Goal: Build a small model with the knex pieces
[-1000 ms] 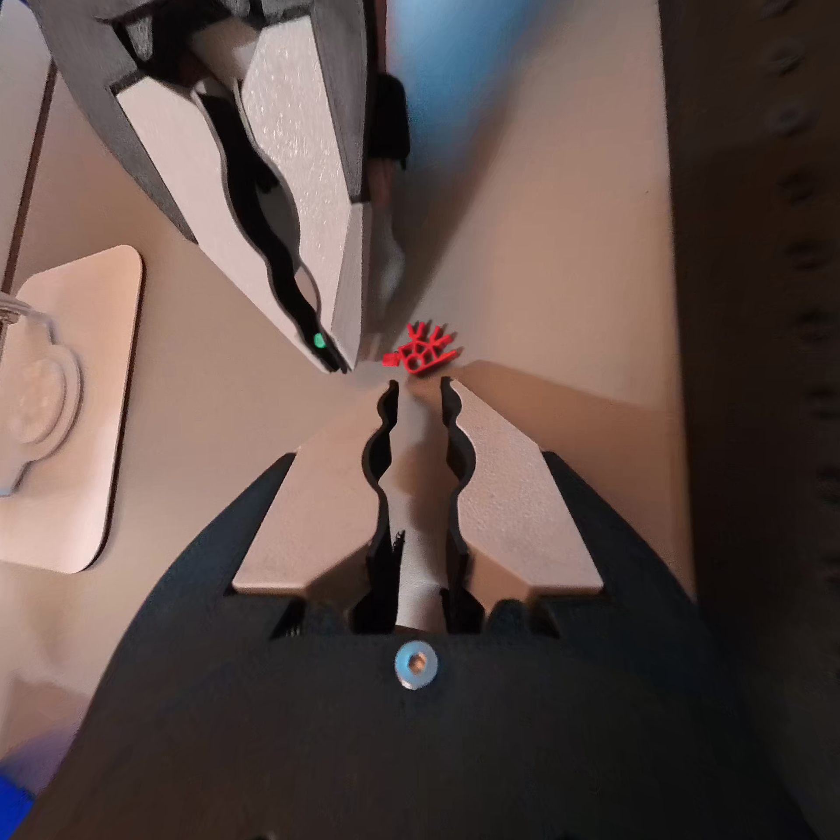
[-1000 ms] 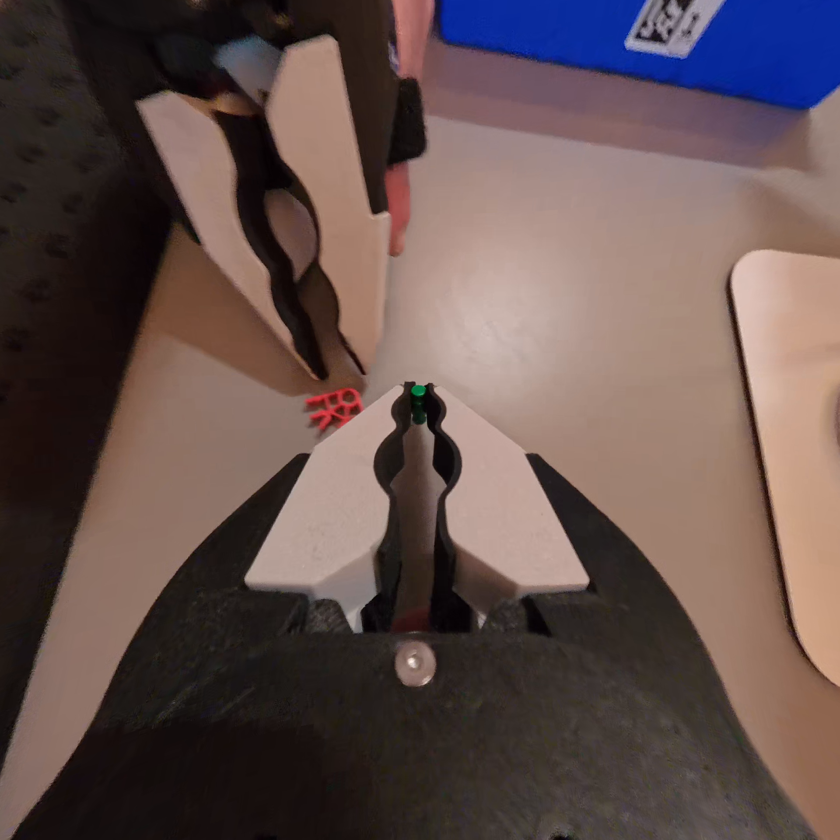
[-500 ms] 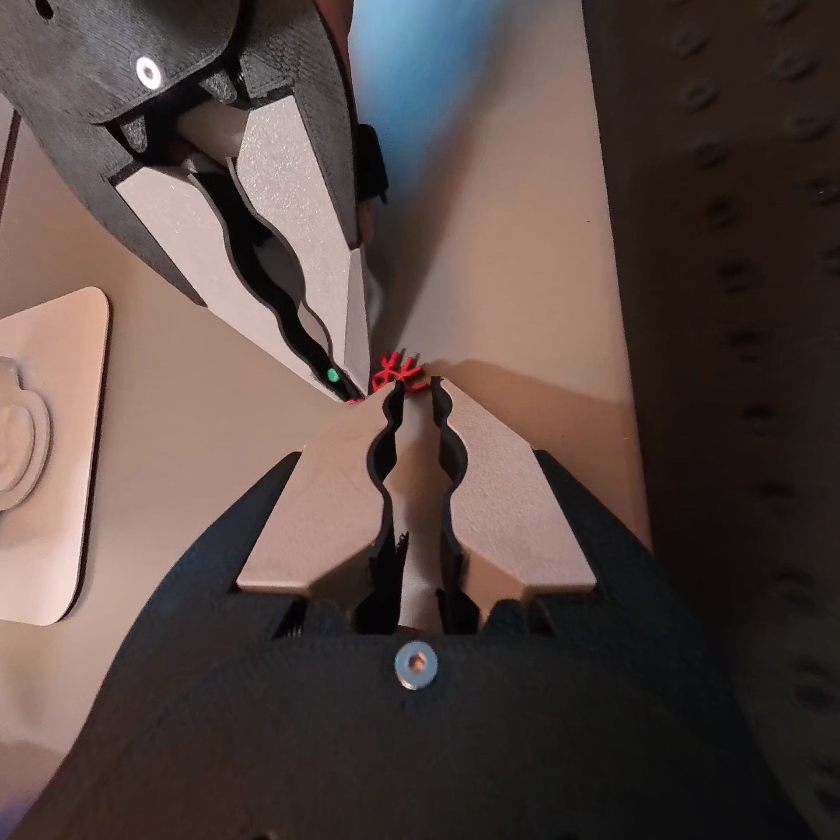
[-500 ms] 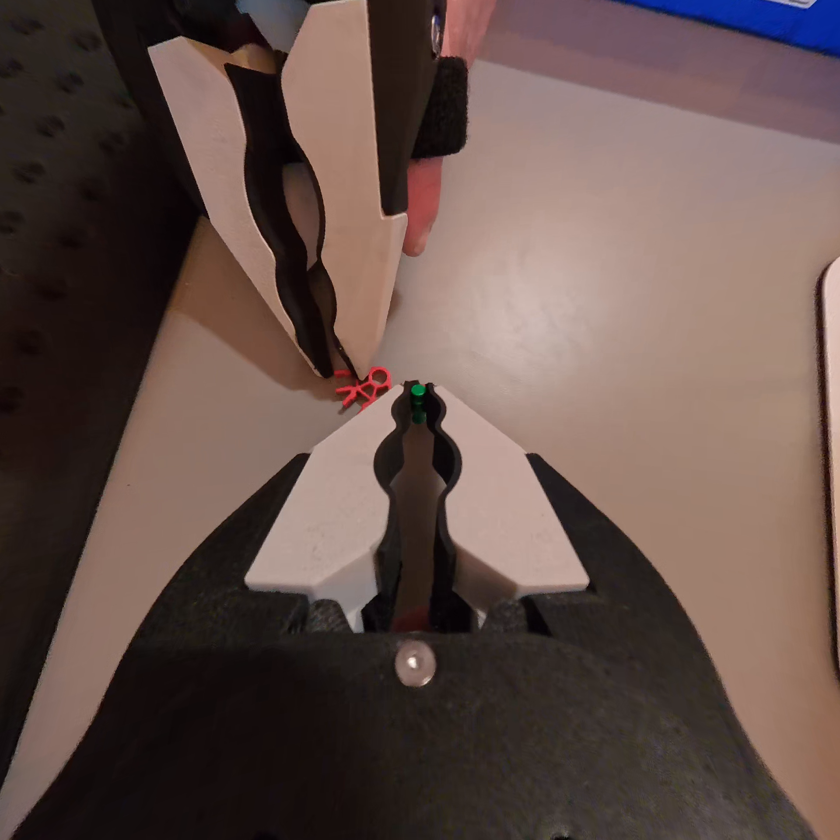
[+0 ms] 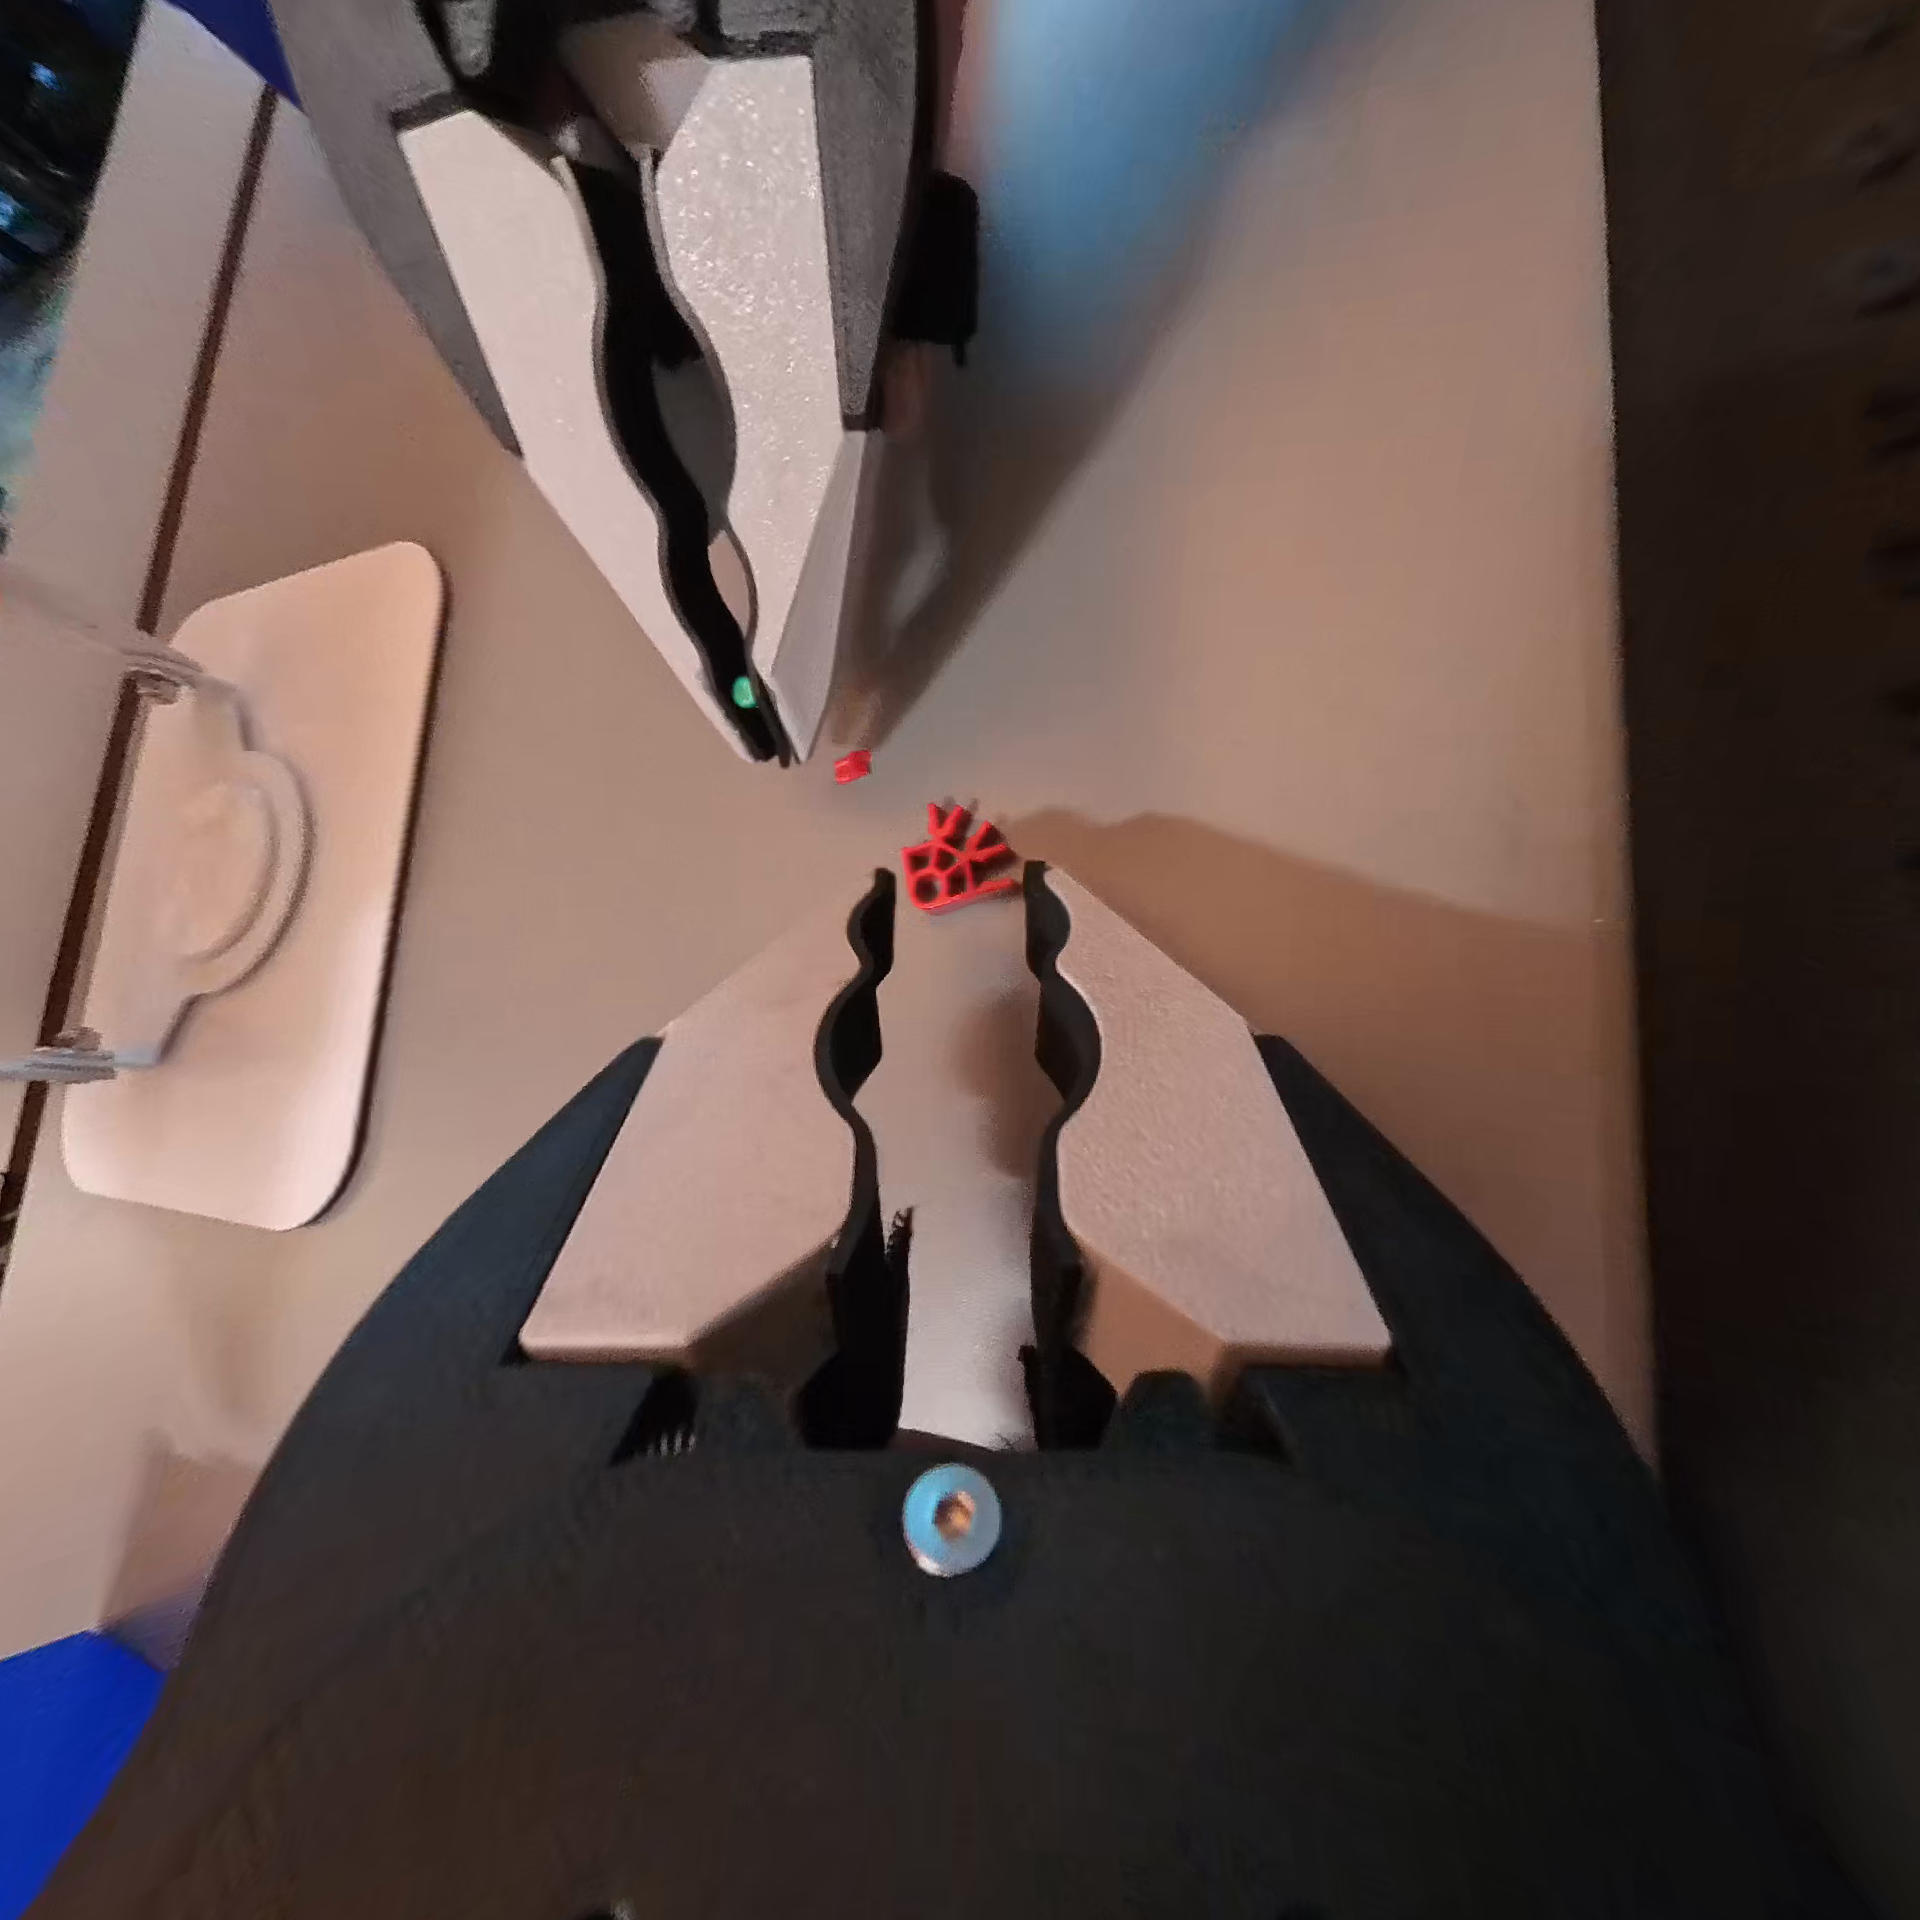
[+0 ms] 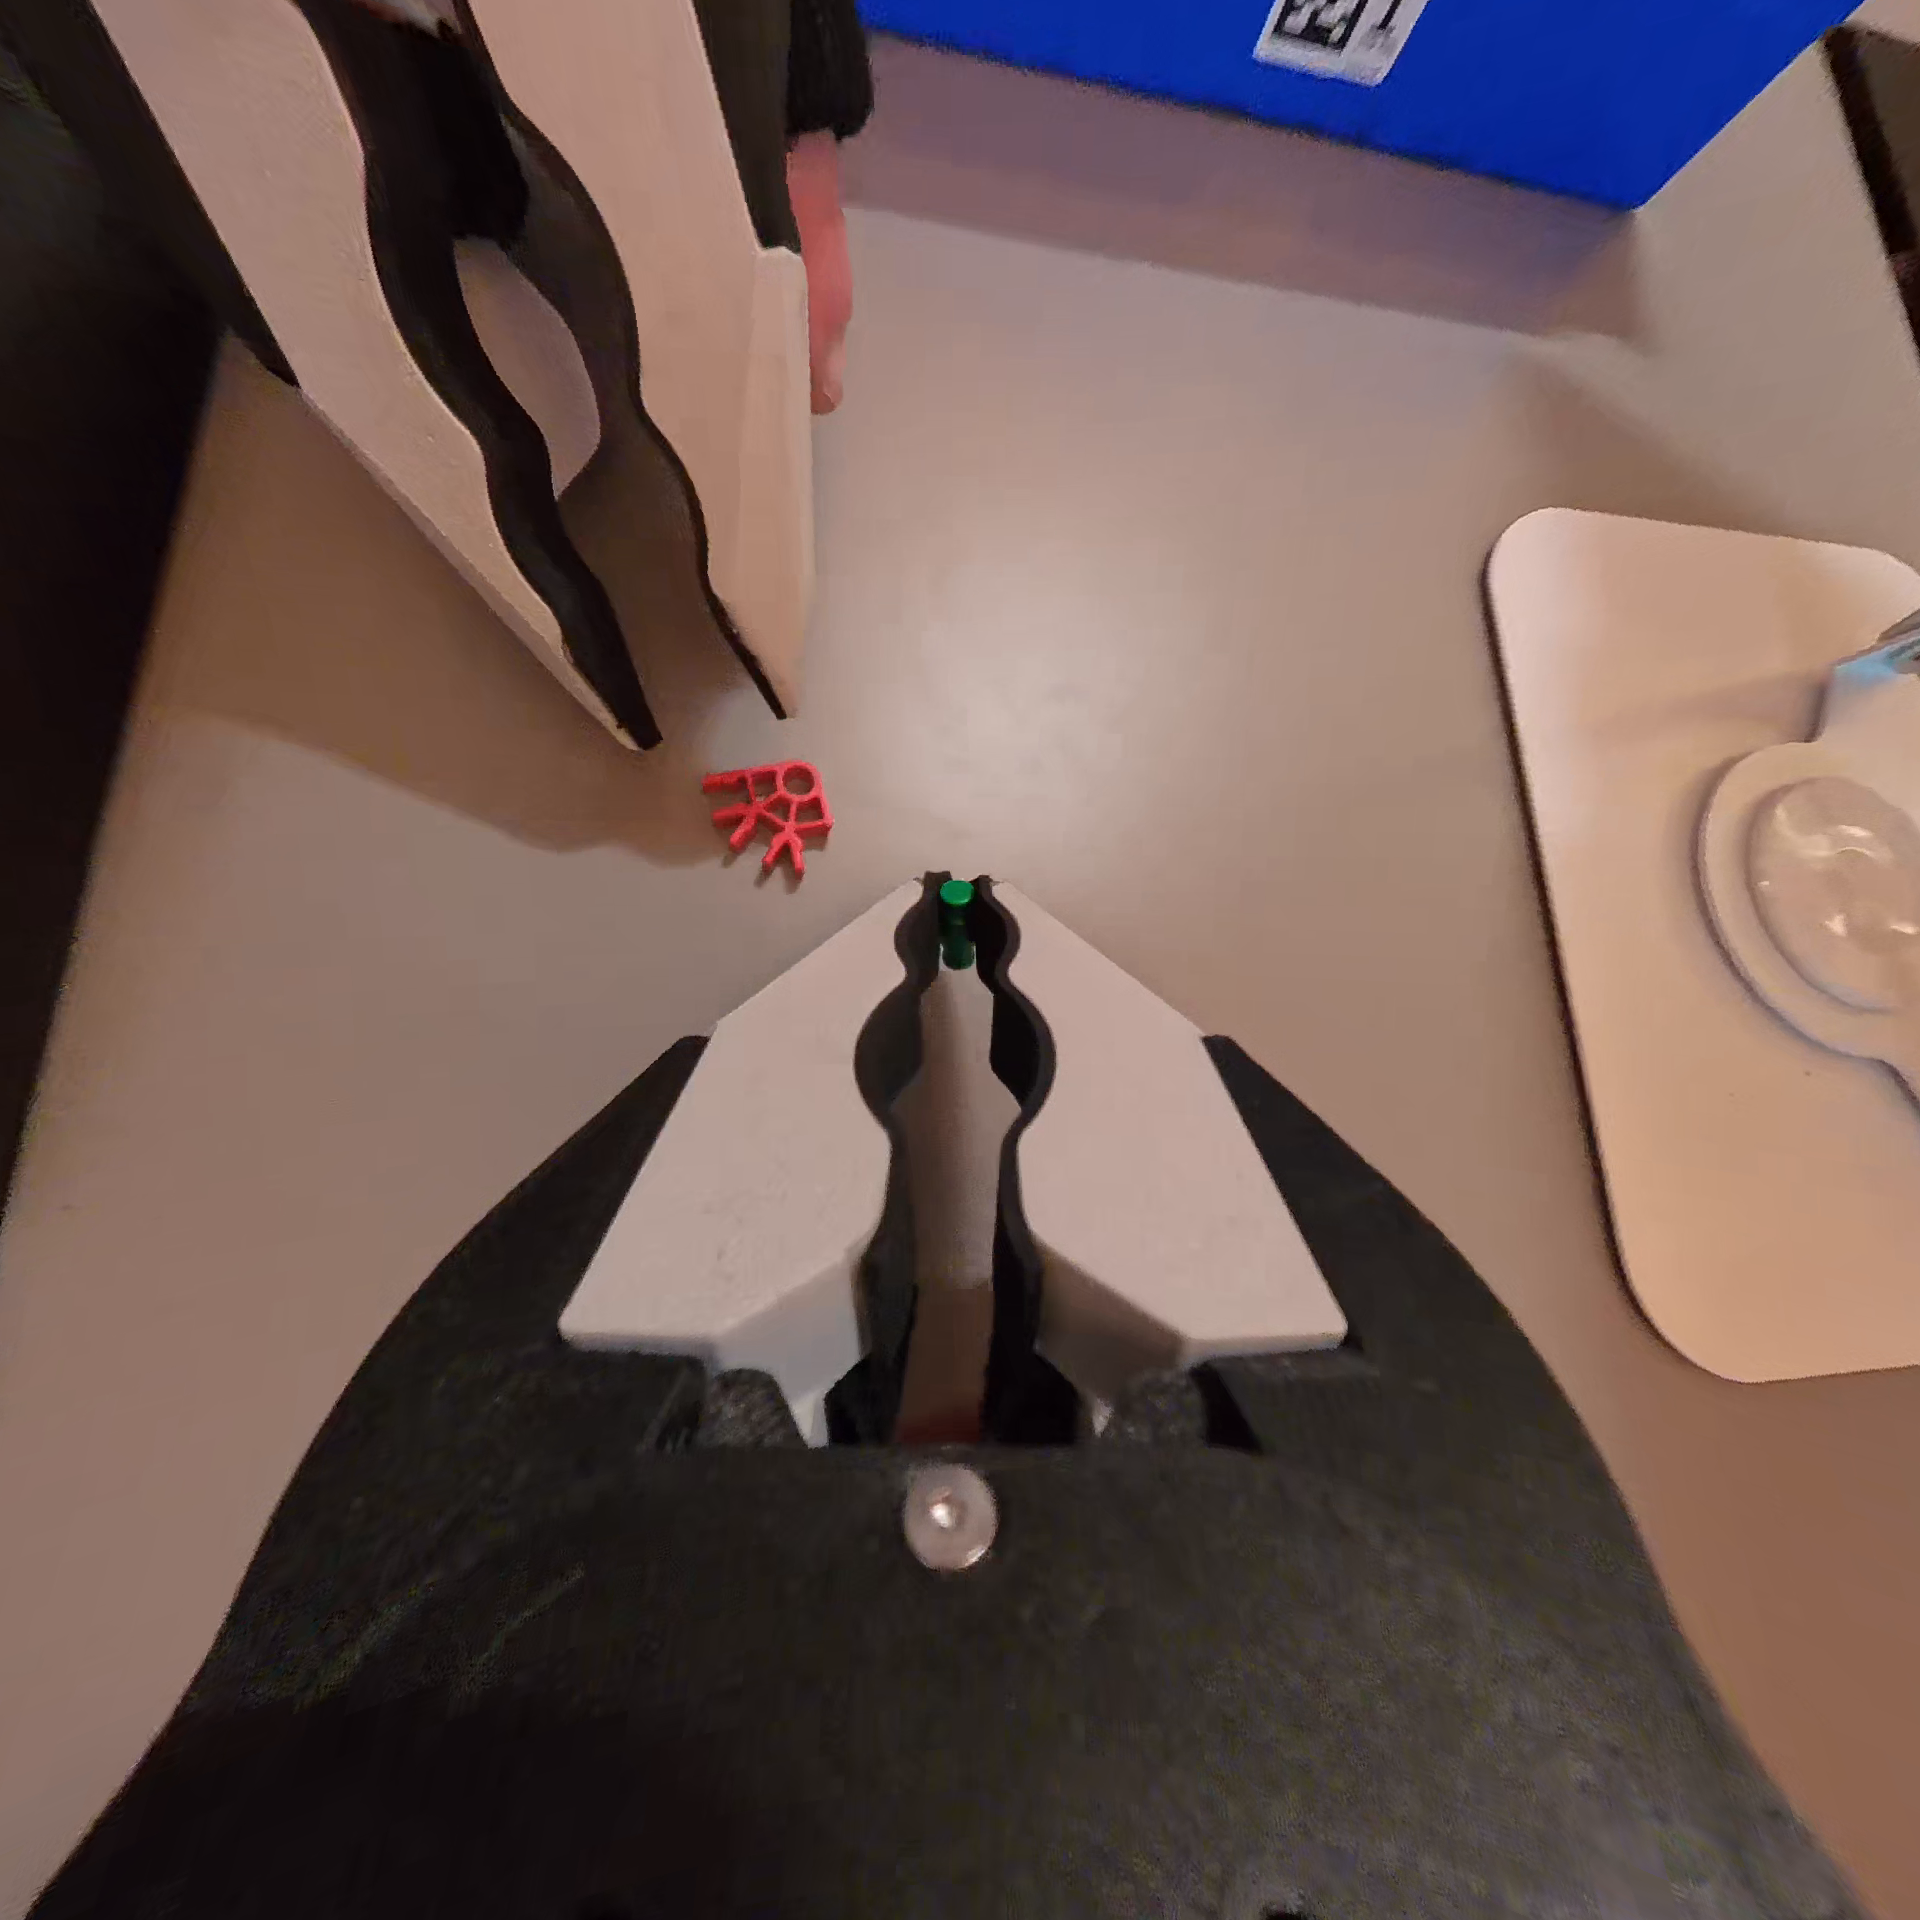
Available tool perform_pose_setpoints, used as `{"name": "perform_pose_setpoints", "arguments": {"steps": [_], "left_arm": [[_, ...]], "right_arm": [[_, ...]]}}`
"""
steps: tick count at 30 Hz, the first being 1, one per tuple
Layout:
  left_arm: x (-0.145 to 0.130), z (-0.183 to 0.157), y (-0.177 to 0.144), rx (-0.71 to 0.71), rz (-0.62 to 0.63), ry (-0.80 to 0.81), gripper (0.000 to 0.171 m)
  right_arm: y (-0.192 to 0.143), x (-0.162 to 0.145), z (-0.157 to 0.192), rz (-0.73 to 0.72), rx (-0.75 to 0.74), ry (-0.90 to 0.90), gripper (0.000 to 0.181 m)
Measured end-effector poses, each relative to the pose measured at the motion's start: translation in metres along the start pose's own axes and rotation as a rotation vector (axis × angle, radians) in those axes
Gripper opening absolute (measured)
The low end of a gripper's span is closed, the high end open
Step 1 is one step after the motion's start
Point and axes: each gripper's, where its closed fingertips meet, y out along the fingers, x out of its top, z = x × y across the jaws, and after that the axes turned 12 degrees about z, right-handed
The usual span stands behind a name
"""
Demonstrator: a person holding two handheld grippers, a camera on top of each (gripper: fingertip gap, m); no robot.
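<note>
On the beige table [image 5: 1299, 582], just ahead of the left gripper [image 5: 956, 883] and its parted, empty jaws, lies a small flat red plastic piece [image 5: 951, 857] of thin struts and holes. A tiny red bit [image 5: 852, 767] sits apart from it. The right gripper [image 6: 956, 883] clenches a green peg [image 6: 955, 920]. Half a second ago the tips crowded the red piece; now both stand back.

Off to the right of my right wrist view, a pale rounded board [image 6: 1621, 935] is lying on the beige tabletop [image 6: 1143, 520], carrying a clear plastic piece [image 6: 1829, 894]; a blue box [image 6: 1455, 94] is sitting along the upper edge.
</note>
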Motion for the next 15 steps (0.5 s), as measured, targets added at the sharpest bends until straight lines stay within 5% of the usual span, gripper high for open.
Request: {"name": "perform_pose_setpoints", "arguments": {"steps": [10,15], "left_arm": [[-0.012,0.008,0.015,0.055,0.075,-0.019,0.022],[-0.023,0.027,0.015,0.138,0.124,-0.059,0.022]], "right_arm": [[0.007,-0.008,0.029,0.065,0.087,-0.12,0.004],[0.004,-0.007,0.045,0.049,0.176,-0.123,0.026]]}}
